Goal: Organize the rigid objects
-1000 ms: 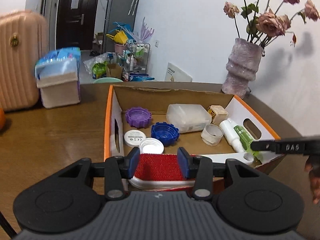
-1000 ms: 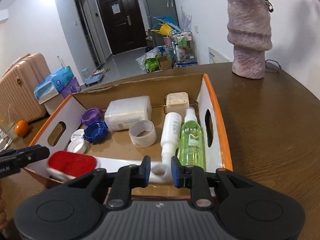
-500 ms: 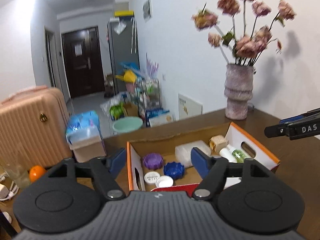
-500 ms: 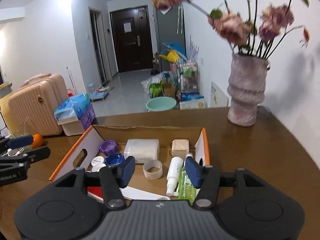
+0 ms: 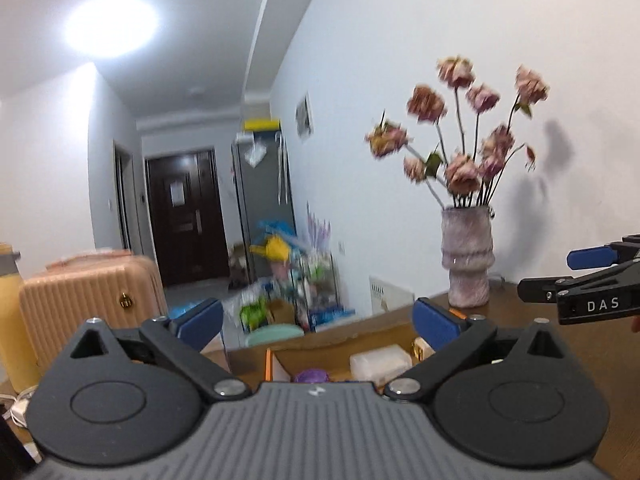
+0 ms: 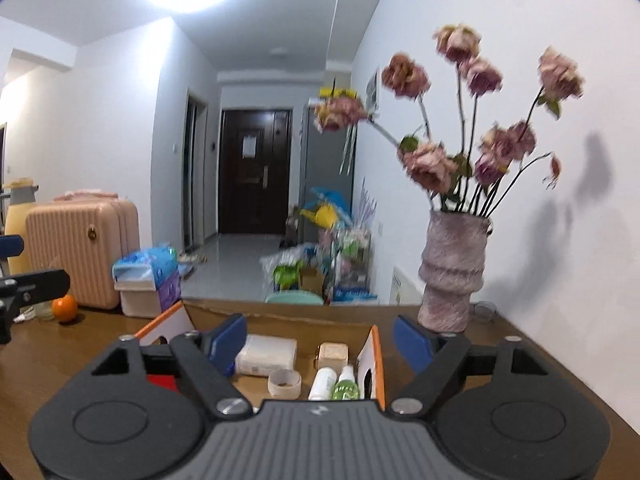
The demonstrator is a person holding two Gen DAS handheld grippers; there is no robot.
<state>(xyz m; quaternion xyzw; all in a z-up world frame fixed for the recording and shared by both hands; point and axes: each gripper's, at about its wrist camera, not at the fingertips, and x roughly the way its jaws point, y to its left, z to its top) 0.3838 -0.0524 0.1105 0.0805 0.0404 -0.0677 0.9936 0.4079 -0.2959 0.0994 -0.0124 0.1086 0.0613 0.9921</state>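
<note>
— One table point(image 6: 500, 344), brown wood, and on it one cardboard box point(image 6: 374, 354) with orange edges; that box is where the rigid objects sit.

— How many things are inside?

— Six are clear from the right wrist: one white tub point(image 6: 266, 354), one beige cube point(image 6: 332, 354), one tape ring point(image 6: 284, 382), one white bottle point(image 6: 323, 384), one green spray bottle point(image 6: 345, 387) just beside it, and one red-topped item point(image 6: 162, 382) half hidden behind a finger. The left wrist adds one purple lid point(image 5: 312, 376).

— And the grippers?

— Two. The left gripper point(image 5: 316, 320) points about level over the box, its jaws opening wide with nothing between them. The right gripper point(image 6: 320, 338) tips slightly down, jaws likewise opening, empty; the box contents lie below and beyond the fingers, untouched.

— The room?

— One vase point(image 6: 454, 268) of pink flowers stands on the table by the white wall. One pink suitcase point(image 6: 80, 256), one orange point(image 6: 65, 307) and one dark door point(image 6: 254, 172) down the hallway.
</note>
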